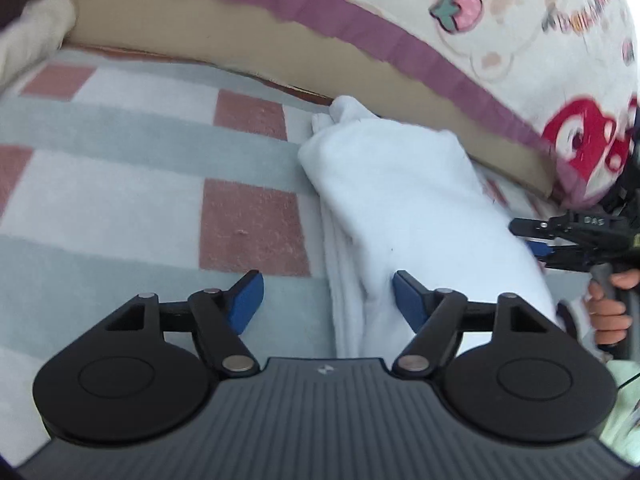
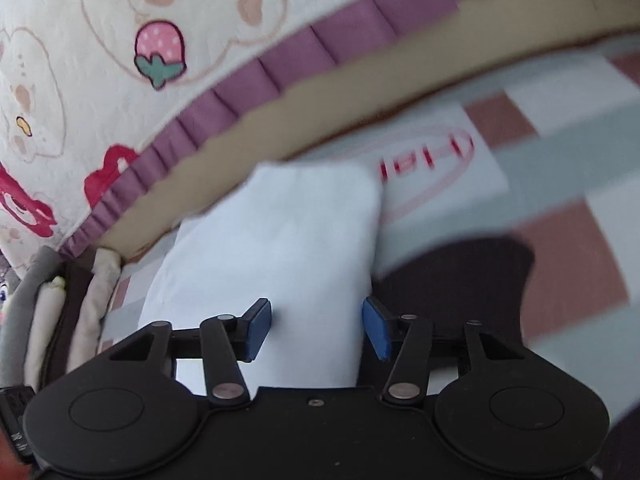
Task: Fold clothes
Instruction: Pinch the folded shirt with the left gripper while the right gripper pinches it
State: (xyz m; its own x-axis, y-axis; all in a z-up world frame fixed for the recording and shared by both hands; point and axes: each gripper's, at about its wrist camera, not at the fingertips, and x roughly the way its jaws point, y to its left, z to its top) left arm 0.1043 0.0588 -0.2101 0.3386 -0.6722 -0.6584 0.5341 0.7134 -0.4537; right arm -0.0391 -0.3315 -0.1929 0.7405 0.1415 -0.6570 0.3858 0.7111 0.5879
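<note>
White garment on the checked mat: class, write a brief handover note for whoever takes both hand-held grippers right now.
Left hand-held gripper: open, holding nothing, its pads astride the near left edge of the white garment.
Right hand-held gripper: open, empty, over the garment's near end.
The garment lies on the checked mat, beside the bed's purple frill.
Done: it looks folded into a narrow stack, layered along the left edge.
Left: probably one more fold or squaring up; the pictures are too blurred to be sure.
</note>
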